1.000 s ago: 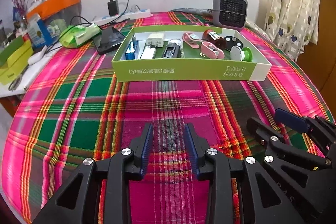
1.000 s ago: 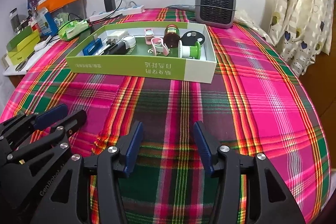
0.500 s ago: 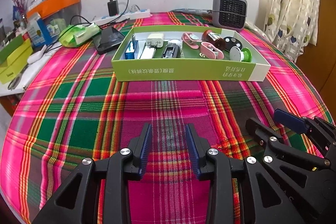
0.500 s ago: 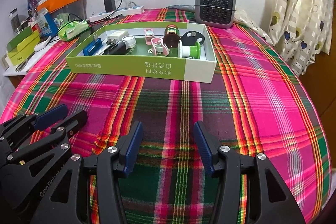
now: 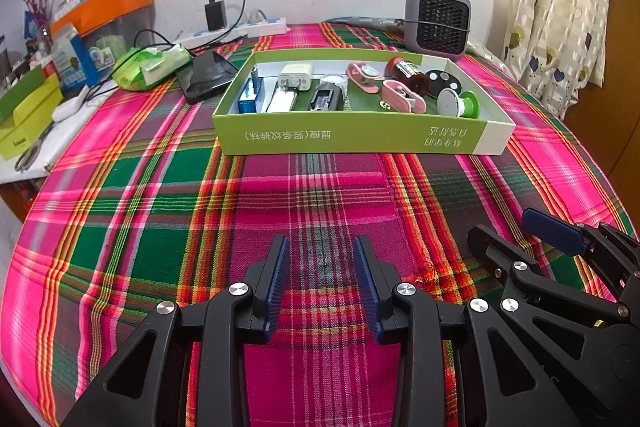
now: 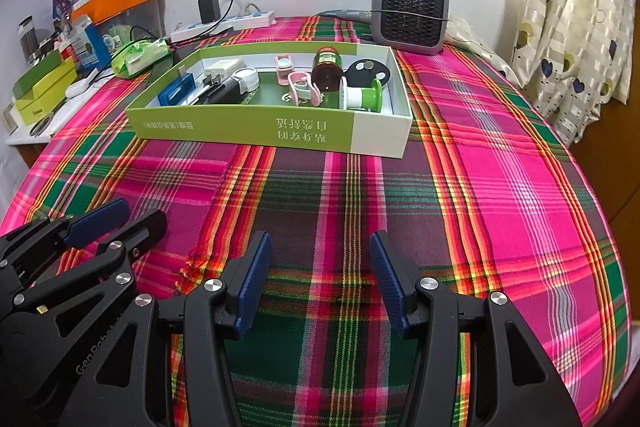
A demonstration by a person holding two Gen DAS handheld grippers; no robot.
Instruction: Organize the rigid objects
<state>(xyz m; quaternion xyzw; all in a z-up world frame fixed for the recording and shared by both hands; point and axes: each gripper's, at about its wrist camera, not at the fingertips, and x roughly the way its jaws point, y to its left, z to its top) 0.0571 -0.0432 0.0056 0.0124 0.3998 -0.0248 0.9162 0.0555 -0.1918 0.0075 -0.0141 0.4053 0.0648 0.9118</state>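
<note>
What changed: almost nothing is changing from a moment ago; both tongs are staying low over the plaid cloth (image 5: 320, 195), and no item is moving.
Left tongs: the left gripper (image 5: 320, 287) is sitting partly open with a narrow gap, holding nothing.
Right tongs: the right gripper (image 6: 318, 281) is sitting open wider, also holding nothing.
Where the things are: the small items are all lying inside the green box (image 5: 360, 137), far ahead of both tongs: a pink clip (image 5: 402, 97), a brown bottle (image 6: 327, 69), a green spool (image 6: 362, 95), a white plug (image 5: 295, 77).
What it means: the tidying is looking finished, or the hands are just waiting.
</note>
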